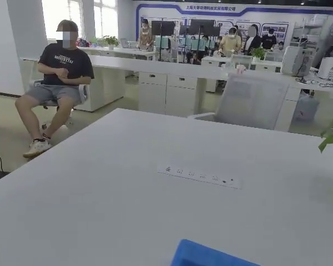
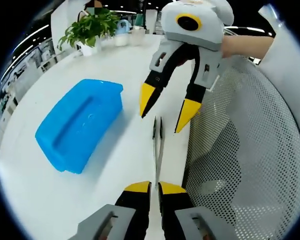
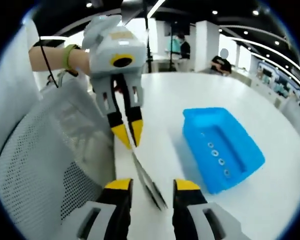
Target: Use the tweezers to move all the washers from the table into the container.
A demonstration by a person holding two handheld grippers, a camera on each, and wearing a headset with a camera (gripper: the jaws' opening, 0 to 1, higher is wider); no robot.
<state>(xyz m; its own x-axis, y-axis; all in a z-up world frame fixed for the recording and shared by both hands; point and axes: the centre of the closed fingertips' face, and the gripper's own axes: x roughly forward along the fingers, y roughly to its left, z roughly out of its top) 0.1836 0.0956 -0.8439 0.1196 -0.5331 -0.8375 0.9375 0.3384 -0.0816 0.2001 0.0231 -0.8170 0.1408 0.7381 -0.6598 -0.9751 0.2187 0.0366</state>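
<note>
The left gripper (image 2: 156,188) pinches slim metal tweezers (image 2: 157,142). The fingers of the right gripper (image 3: 154,186) gape around them. Probably a handover; the right must close next.

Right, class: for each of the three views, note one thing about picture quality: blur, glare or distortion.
Head view: soft throughout, the windows blown out white. Left gripper view: fisheye curves the table, yet the blue container is sharp. Right gripper view: same curving, ceiling lights glare, washers in the container read clearly.
</note>
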